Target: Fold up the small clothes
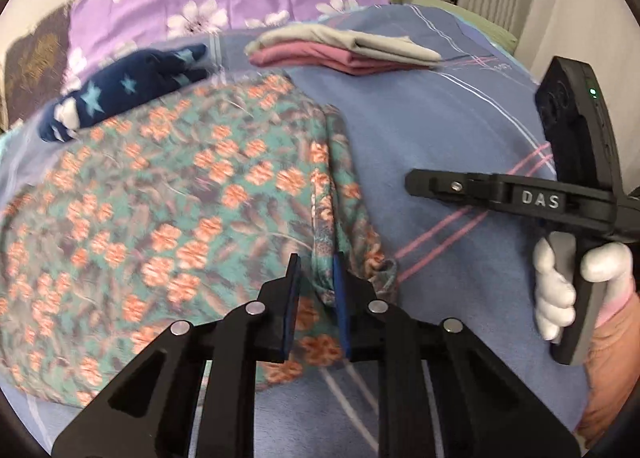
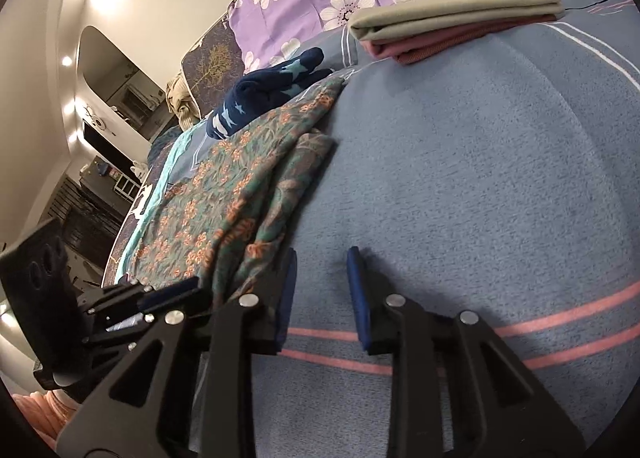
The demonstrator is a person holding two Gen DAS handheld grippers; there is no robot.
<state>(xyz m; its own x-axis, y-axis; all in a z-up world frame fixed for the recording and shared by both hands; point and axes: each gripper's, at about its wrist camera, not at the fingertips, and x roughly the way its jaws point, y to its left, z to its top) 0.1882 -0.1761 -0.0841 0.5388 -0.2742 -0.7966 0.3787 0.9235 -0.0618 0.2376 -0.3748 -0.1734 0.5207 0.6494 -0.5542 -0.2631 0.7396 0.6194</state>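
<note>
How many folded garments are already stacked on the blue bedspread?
2, in one pile at the bedspread's far side: a grey folded piece on top and a pink folded piece directly under it. Anything thinner tucked between them would be hidden.

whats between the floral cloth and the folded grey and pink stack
Only bare blue bedcover separates the floral cloth from the folded stack. The right wrist view shows it best; the navy star garment lies off to the side.

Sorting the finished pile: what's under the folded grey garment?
Under the grey garment lies a folded pink garment, resting on the blue blanket. Anything between them is hidden.
</note>
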